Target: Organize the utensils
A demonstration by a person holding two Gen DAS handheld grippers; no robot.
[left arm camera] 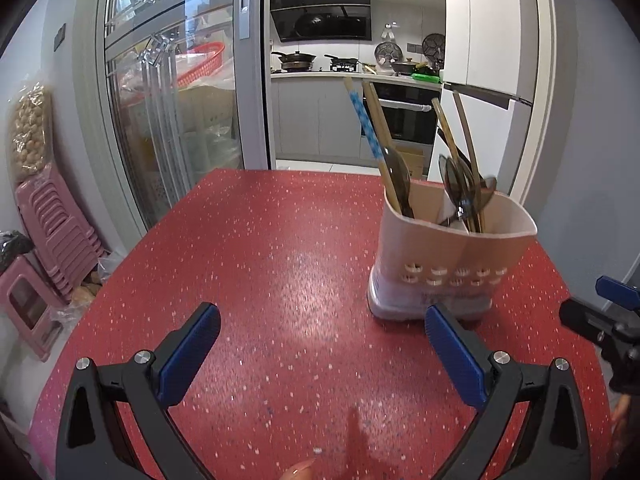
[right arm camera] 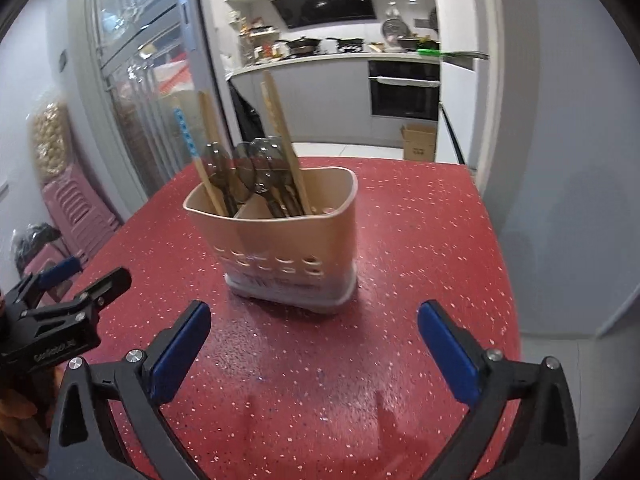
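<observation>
A beige two-compartment utensil holder (left arm camera: 448, 252) stands upright on the red speckled table (left arm camera: 260, 264). It also shows in the right wrist view (right arm camera: 280, 240). Chopsticks (left arm camera: 378, 136) and dark spoons (left arm camera: 464, 188) stand in it, in both compartments. My left gripper (left arm camera: 320, 344) is open and empty, above the table, left of and nearer than the holder. My right gripper (right arm camera: 314, 340) is open and empty, just in front of the holder. The left gripper shows at the left edge of the right wrist view (right arm camera: 60, 300).
Stacked pink stools (left arm camera: 52, 240) stand on the floor left of the table. A glass sliding door (left arm camera: 172, 92) is behind them. A kitchen with oven and a cardboard box (right arm camera: 418, 142) lies beyond the table's far edge. A grey wall (right arm camera: 560, 160) is to the right.
</observation>
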